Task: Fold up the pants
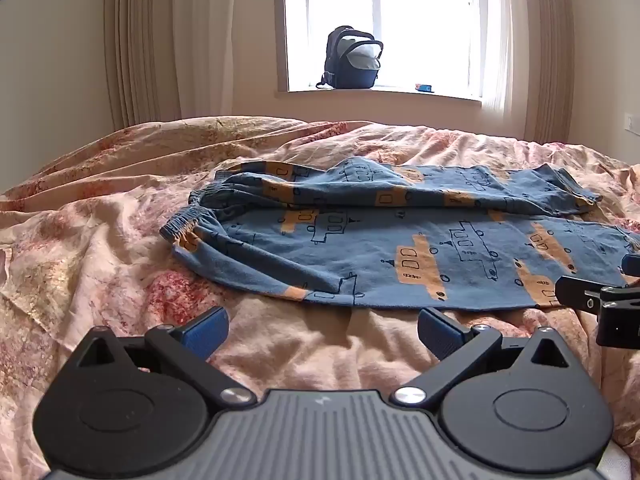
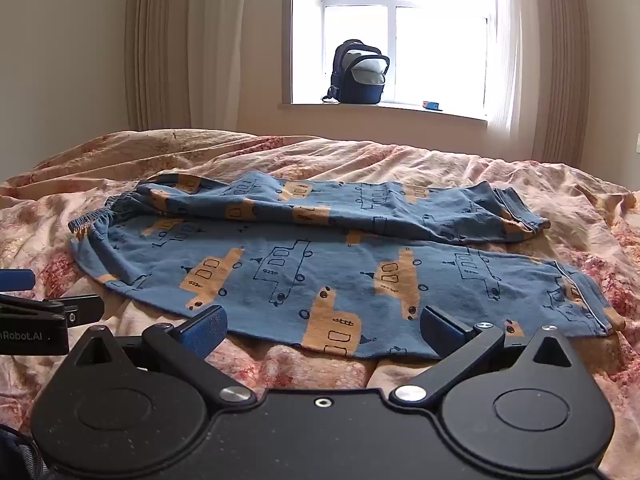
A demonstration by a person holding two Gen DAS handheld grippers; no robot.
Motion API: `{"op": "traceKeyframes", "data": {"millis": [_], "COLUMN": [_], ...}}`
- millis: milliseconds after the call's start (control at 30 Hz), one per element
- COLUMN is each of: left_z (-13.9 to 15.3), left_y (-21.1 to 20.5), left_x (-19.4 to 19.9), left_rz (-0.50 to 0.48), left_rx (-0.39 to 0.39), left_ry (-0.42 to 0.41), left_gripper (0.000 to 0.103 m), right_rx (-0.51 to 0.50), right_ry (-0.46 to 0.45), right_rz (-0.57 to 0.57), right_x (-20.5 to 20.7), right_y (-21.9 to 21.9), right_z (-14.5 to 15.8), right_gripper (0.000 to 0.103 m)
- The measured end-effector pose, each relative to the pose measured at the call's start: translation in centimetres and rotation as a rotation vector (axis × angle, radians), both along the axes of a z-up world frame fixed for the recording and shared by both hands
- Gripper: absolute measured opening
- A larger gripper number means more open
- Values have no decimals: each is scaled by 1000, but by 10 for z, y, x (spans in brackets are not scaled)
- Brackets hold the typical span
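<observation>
Both my tools, left tool [image 1: 322, 332] & right tool [image 2: 322, 330], gape wide w/ nothing held, just short of the blue pants [image 2: 320, 264] lying lengthwise on the bed [image 1: 100, 240], legs side by side, no fold done yet imo.

Floral bedspread [image 1: 120, 264], open backpack [image 1: 352, 60] on windowsill [image 1: 380, 94], curtains [image 1: 160, 40], small, perhaps blue, box [image 1: 425, 88]

Cut-offs and unreadable bits
Left view: pants [image 1: 400, 240] leg end runs off the right edge, partly behind the right gripper [image 1: 612, 300]. Small blue item [image 2: 431, 105] on the windowsill too small to identify; window blown out.
</observation>
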State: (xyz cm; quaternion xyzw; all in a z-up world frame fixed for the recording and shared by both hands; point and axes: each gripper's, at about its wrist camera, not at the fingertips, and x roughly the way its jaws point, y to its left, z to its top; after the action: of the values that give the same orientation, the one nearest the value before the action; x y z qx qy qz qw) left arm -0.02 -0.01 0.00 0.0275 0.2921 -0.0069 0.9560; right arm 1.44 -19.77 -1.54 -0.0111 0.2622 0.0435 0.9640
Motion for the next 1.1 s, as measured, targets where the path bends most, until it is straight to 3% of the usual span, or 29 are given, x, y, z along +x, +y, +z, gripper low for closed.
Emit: {"op": "traceKeyframes", "data": {"millis": [1100], "left_z": [2], "left_y": [2], "left_x": [0], "left_rz": [0], "left_rx": [-8], "left_ry": [-2], "left_gripper": [103], "right_rx": [-5], "right_ry": [1], "right_rz": [0], "right_x": [1], "right_y": [1], "right_z": [-1], "right_gripper": [103]}}
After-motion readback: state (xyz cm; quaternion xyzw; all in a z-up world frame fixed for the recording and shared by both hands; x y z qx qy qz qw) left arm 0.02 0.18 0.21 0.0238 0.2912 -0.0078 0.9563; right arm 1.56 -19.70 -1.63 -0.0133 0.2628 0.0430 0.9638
